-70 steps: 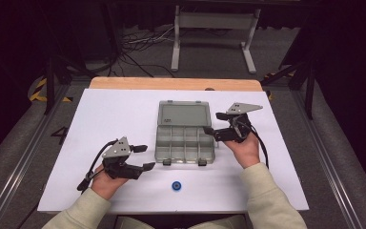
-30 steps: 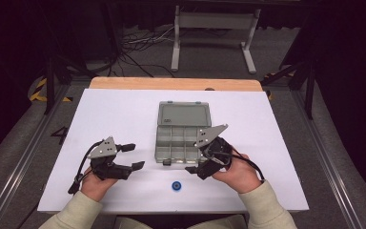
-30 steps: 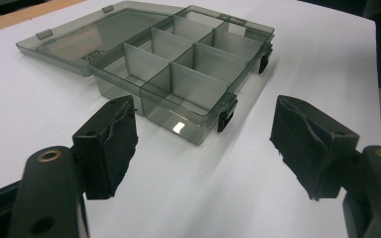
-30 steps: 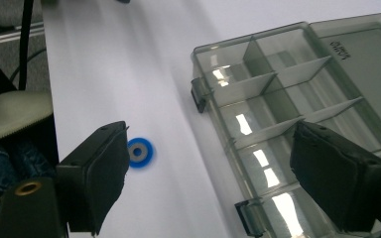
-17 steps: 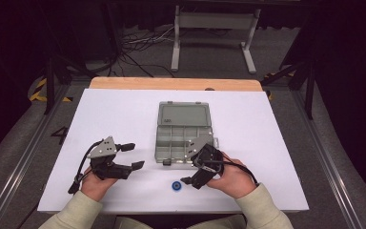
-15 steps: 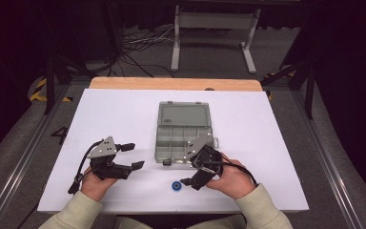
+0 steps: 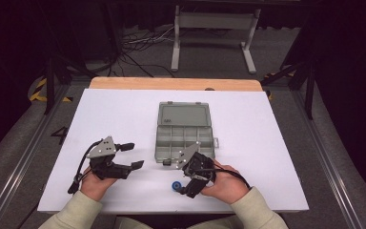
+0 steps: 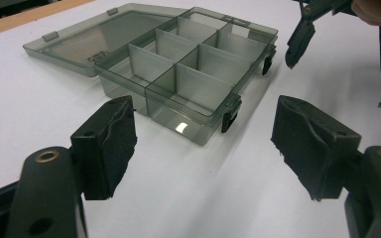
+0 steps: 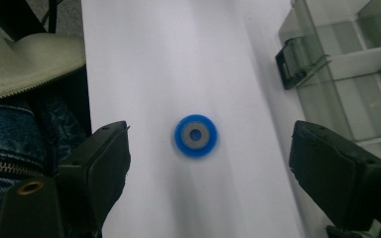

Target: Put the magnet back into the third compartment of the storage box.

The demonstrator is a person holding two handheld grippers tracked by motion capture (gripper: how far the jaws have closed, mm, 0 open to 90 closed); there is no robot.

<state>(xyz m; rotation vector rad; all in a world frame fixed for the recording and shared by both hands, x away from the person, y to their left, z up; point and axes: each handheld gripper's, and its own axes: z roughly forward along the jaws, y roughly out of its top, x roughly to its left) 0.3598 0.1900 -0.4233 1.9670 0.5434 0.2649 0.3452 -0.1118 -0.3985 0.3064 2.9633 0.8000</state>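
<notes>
A: What is seen nearest the table's (image 7: 124,114) front edge?

B: The blue ring (image 7: 176,186) is seen there, lying flat on the white sheet, with bare sheet all around it. The right gripper (image 9: 208,163) is held over it, jaws spread wide, the ring between them and untouched.

A: How is the ring made out?

B: A blue rim is seen around a grey centre with a small hole.

A: And the left gripper (image 7: 136,155)?

B: It is held apart too, clamped on nothing, aimed at the box (image 7: 186,138).

A: Farther back?

B: The box is seen open, lid laid flat, compartments empty. Beyond the table, a dark floor with cables (image 7: 138,47) and a metal stand (image 7: 214,28) is seen.
</notes>
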